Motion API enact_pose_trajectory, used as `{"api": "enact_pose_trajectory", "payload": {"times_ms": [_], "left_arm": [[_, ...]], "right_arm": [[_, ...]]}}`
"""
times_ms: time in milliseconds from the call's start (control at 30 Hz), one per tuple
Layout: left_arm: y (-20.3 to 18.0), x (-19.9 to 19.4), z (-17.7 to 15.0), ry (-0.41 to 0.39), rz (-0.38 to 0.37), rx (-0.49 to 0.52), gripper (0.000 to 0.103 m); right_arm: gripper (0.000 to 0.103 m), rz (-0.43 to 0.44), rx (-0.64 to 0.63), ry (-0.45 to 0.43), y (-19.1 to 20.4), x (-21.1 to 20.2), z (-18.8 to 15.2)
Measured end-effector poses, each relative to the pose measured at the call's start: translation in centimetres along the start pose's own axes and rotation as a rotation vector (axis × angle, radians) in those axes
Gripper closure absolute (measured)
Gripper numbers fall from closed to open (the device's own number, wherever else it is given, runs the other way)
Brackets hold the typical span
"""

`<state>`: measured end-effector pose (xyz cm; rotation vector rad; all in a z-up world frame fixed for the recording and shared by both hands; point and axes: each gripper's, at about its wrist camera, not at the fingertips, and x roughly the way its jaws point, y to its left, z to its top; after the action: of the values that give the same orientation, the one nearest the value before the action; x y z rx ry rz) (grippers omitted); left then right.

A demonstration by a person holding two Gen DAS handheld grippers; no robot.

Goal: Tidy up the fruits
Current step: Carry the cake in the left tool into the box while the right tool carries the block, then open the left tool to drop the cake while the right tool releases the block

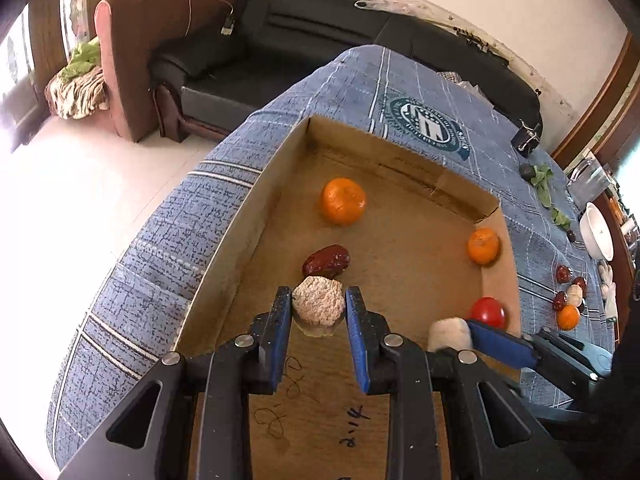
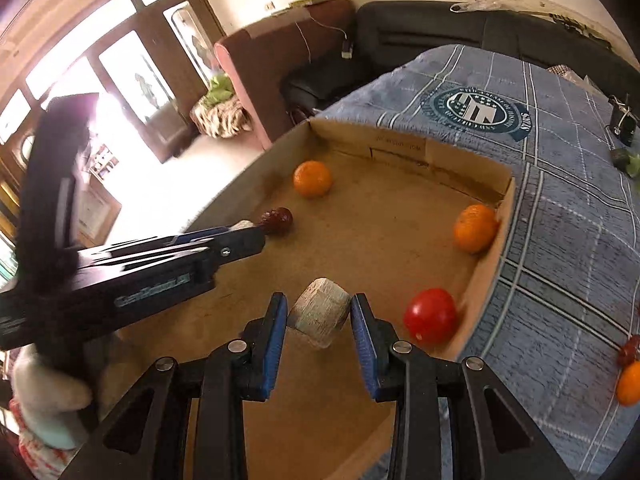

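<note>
Over the cardboard box, my left tongs grasp a pale chunk just beside the date; my right tongs clench another pale chunk near the tomato.

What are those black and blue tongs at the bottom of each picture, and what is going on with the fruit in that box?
They are two hand-held grippers; a person holds one in each hand, and a small camera on each looks along its fingers. So one picture is the left gripper's view, the other the right gripper's.

On a blue checked cloth stands a shallow cardboard box. In it lie two oranges, a red tomato and a dark red date. More fruit waits on the cloth beside the box.

Each gripper is shut on a pale rough chunk over the box: the left chunk, the right chunk. What the chunks are, I cannot tell.
</note>
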<state>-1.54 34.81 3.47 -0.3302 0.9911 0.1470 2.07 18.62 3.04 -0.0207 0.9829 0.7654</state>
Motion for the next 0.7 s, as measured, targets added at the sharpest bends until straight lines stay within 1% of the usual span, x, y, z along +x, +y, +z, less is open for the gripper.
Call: {"api": "enact_pose_trajectory", "payload": {"times_ms": [67, 233, 333, 367, 467, 500, 567, 600, 633, 700], "left_arm": [[0.0, 0.3, 0.1, 0.008, -0.002, -0.002, 0.077], [0.3, 0.4, 0.2, 0.012, -0.012, -0.020, 0.076], [0.7, 0.0, 0.1, -0.001, -0.027, -0.041, 0.069], [0.8, -0.4, 0.0, -0.010, -0.030, -0.049, 0.067], [1.0, -1.4, -0.1, -0.036, -0.031, -0.067, 0.065], [1.1, -2.1, -0.2, -0.054, -0.036, -0.077, 0.062], [1.1, -3.4, -0.5, -0.088, -0.040, -0.090, 0.055], [1.1, -4.4, -0.7, -0.115, -0.044, -0.100, 0.052], [1.1, -4.9, -0.9, -0.130, -0.049, -0.105, 0.051], [0.9, -6.3, -1.5, -0.160, -0.069, -0.114, 0.049]], "right_arm": [[0.066, -0.010, 0.010, 0.008, -0.3, 0.8, 0.2], [0.065, -0.046, 0.012, -0.007, -0.3, 0.8, 0.4], [0.064, -0.041, 0.028, -0.010, -0.4, 0.7, 0.4], [0.064, -0.039, 0.030, -0.014, -0.3, 0.5, 0.4], [0.063, -0.021, 0.034, -0.040, -0.1, -0.6, 0.4], [0.063, -0.013, 0.037, -0.050, -0.1, -1.1, 0.4], [0.057, 0.012, 0.050, -0.079, -0.2, -2.4, 0.3], [0.052, 0.022, 0.059, -0.097, -0.3, -3.2, 0.2], [0.049, 0.033, 0.068, -0.114, -0.4, -4.0, 0.0], [0.048, 0.051, 0.087, -0.136, -0.8, -5.2, -0.3]]}}
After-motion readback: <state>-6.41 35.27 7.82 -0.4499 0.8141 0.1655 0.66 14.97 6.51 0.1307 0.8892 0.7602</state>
